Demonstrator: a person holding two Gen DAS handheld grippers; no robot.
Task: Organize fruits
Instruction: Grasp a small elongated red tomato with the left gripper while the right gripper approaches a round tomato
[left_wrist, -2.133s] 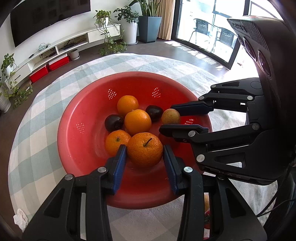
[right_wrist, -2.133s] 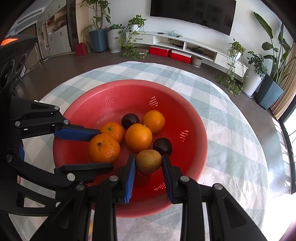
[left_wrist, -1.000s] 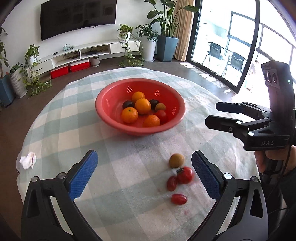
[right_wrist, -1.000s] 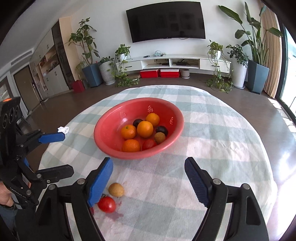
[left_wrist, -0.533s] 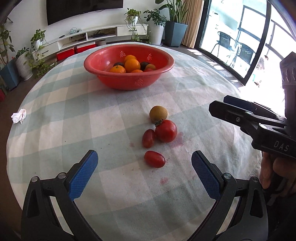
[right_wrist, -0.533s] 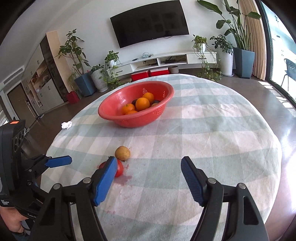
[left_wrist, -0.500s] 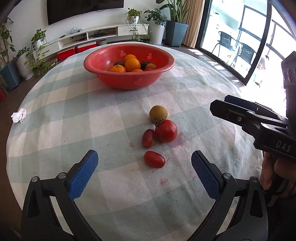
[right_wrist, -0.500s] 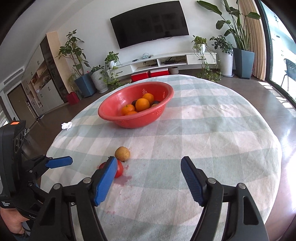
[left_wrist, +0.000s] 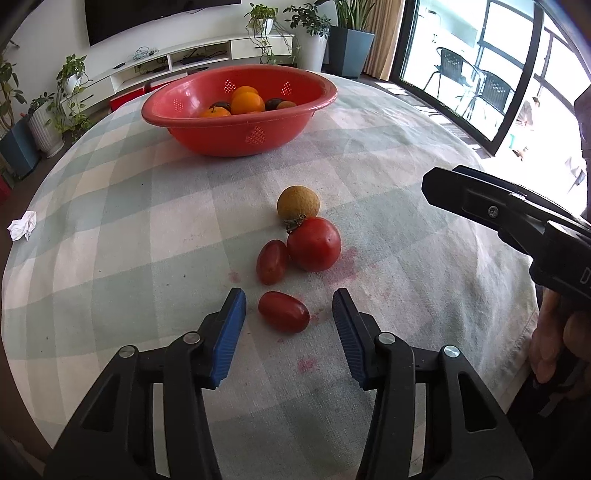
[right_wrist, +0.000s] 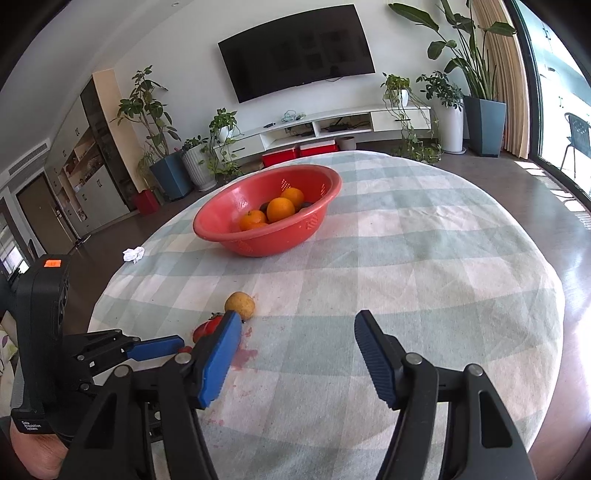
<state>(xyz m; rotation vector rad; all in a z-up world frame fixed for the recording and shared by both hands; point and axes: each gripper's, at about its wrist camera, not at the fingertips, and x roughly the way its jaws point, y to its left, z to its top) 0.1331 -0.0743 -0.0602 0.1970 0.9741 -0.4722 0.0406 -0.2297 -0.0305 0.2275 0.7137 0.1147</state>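
Note:
A red bowl (left_wrist: 236, 136) holding oranges and dark fruits stands at the far side of the checked tablecloth; it also shows in the right wrist view (right_wrist: 258, 240). Nearer lie a tan round fruit (left_wrist: 298, 202), a big red tomato (left_wrist: 314, 243) and two small oblong tomatoes (left_wrist: 272, 261) (left_wrist: 283, 312). My left gripper (left_wrist: 288, 325) is open, its blue pads on either side of the nearest small tomato, not touching it. My right gripper (right_wrist: 295, 354) is open and empty above the cloth, to the right of the fruits; the tan fruit (right_wrist: 240, 305) sits just beyond its left pad.
A crumpled white tissue (left_wrist: 22, 229) lies at the cloth's left edge. Red juice stains (left_wrist: 347, 254) mark the cloth around the tomatoes. The right gripper's body (left_wrist: 517, 218) reaches in from the right in the left wrist view. The table's front edge is close.
My left gripper has moved down and forward to the nearest small tomato and its jaws have narrowed around it. The right gripper has barely moved.

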